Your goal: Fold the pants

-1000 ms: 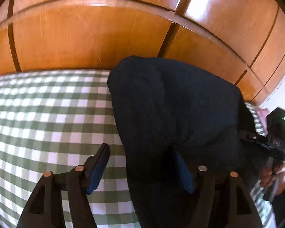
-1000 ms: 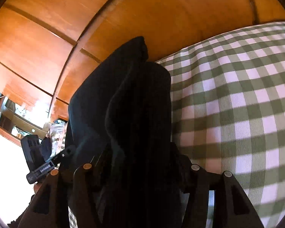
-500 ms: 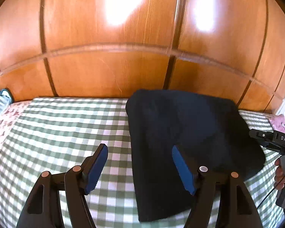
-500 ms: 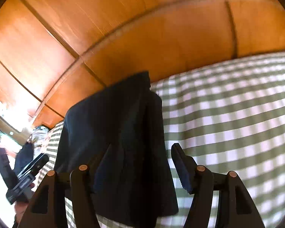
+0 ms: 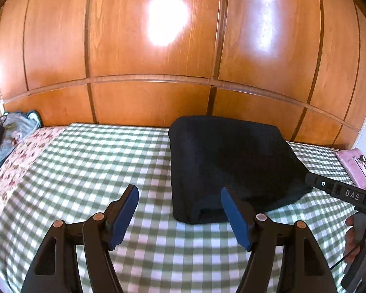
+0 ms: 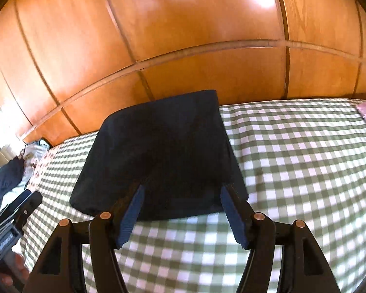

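Observation:
The dark navy pants (image 5: pixel 227 161) lie folded into a compact rectangle on the green-and-white checked bedspread (image 5: pixel 97 166), near the wooden wall. My left gripper (image 5: pixel 180 210) is open and empty, just short of the fold's near left corner. In the right wrist view the pants (image 6: pixel 158 156) lie straight ahead, and my right gripper (image 6: pixel 180 210) is open and empty at their near edge. The right gripper's body (image 5: pixel 341 193) shows at the right edge of the left wrist view.
A wood-panelled wall (image 5: pixel 158 48) stands behind the bed. A pile of grey and dark clothes (image 5: pixel 9 129) lies at the far left on a floral sheet (image 5: pixel 19 156). A pink item (image 5: pixel 356 168) lies at the far right.
Both grippers let go of the pants and drew back and up. The pants, held up a second ago, now lie flat and folded on the bed.

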A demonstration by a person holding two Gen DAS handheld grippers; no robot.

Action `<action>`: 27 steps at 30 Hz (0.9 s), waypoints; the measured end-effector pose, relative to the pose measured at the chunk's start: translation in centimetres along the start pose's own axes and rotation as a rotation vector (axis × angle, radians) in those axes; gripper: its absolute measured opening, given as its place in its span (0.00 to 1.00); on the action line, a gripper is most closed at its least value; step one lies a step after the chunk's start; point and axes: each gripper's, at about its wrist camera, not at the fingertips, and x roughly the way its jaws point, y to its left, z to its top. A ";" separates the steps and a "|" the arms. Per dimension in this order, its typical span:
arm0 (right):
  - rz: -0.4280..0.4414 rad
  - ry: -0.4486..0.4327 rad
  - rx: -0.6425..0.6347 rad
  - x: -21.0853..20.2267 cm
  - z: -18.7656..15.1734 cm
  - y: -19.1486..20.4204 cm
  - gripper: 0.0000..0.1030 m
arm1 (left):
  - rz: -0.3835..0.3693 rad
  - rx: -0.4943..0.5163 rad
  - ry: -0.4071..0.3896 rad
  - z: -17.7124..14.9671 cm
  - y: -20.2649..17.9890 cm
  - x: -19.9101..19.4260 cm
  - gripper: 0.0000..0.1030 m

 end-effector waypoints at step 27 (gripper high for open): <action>-0.194 -0.088 -0.110 -6.2 -7.9 5.2 0.65 | 0.035 0.011 0.016 -6.2 -3.1 -5.6 0.80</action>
